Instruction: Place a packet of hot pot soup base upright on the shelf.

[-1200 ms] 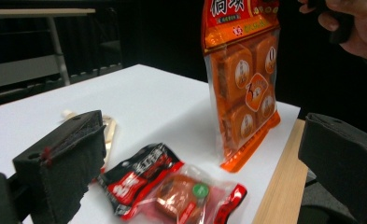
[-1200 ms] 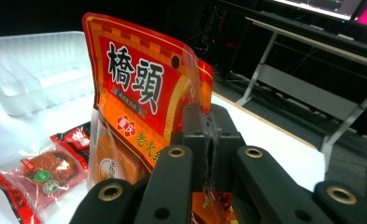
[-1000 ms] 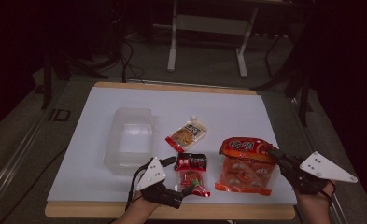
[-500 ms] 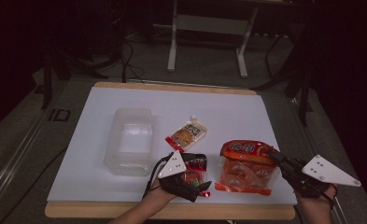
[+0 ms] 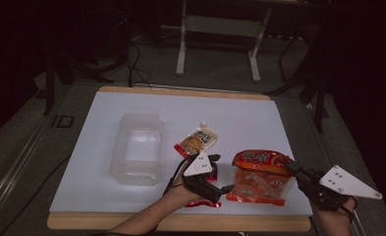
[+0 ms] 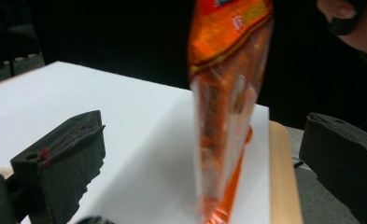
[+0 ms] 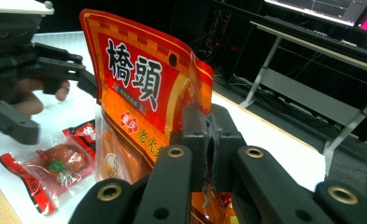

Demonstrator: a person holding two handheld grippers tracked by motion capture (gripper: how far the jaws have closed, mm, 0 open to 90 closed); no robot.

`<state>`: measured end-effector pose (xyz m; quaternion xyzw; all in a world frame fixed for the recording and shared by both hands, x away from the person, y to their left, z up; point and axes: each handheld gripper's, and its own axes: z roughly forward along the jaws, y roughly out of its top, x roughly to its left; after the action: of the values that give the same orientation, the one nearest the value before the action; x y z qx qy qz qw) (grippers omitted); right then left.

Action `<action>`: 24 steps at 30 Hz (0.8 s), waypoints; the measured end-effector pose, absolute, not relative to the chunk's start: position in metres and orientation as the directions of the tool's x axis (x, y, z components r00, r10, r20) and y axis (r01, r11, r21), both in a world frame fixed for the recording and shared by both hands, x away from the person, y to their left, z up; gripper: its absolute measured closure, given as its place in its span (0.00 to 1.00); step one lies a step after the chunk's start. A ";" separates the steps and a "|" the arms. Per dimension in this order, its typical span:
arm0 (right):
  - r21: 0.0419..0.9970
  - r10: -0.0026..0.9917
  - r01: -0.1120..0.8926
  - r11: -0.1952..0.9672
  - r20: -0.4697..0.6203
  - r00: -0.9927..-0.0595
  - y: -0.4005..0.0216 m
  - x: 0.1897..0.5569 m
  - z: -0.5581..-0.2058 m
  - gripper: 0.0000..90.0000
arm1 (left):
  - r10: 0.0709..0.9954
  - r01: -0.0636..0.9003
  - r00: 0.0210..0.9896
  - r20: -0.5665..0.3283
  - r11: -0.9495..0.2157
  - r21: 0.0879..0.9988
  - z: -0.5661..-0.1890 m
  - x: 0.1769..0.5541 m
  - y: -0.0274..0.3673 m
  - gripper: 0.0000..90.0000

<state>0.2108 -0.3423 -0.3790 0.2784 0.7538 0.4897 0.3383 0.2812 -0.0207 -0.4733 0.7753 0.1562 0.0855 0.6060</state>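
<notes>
An orange snack bag [image 5: 259,177] with red top and Chinese print stands upright near the table's front right. My right gripper [image 5: 292,169] is shut on its right edge; in the right gripper view the jaws pinch that edge [image 7: 204,140]. My left gripper [image 5: 222,173] lies just left of the bag, open. In the left gripper view the bag [image 6: 228,93] stands between the wide-apart jaws, clear of both pads [image 6: 69,154]. A small red packet [image 7: 55,168] lies flat under the left hand [image 5: 205,201].
A clear plastic container [image 5: 135,150] sits on the white table top [image 5: 239,118] at the left. A small pouch with a white cap [image 5: 197,141] lies behind the left gripper. The wooden front edge [image 5: 180,223] is close to both hands.
My left gripper has moved right over the red packet until its open jaws stand around the orange bag's left side. The right gripper and the bag have kept still.
</notes>
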 end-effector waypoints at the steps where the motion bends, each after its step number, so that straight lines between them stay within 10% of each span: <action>1: 0.927 0.750 0.089 0.366 -0.237 -0.618 -0.343 0.211 -0.379 0.97 | 0.333 0.146 0.941 -0.068 -0.215 0.966 -0.474 0.284 -0.023 0.01; 15: 0.932 0.749 0.091 0.351 -0.221 -0.624 -0.345 0.209 -0.381 0.97 | 0.238 0.159 0.966 -0.101 -0.235 0.959 -0.481 0.302 -0.059 0.16; 24: 0.931 0.744 0.089 0.355 -0.224 -0.629 -0.346 0.207 -0.380 0.97 | 0.151 0.141 0.983 -0.108 -0.225 0.964 -0.484 0.304 -0.075 0.44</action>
<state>0.2071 -0.3459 -0.3805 0.2764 0.7539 0.4963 0.3302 0.3037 -0.0752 -0.4839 0.7827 0.0931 0.0042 0.6154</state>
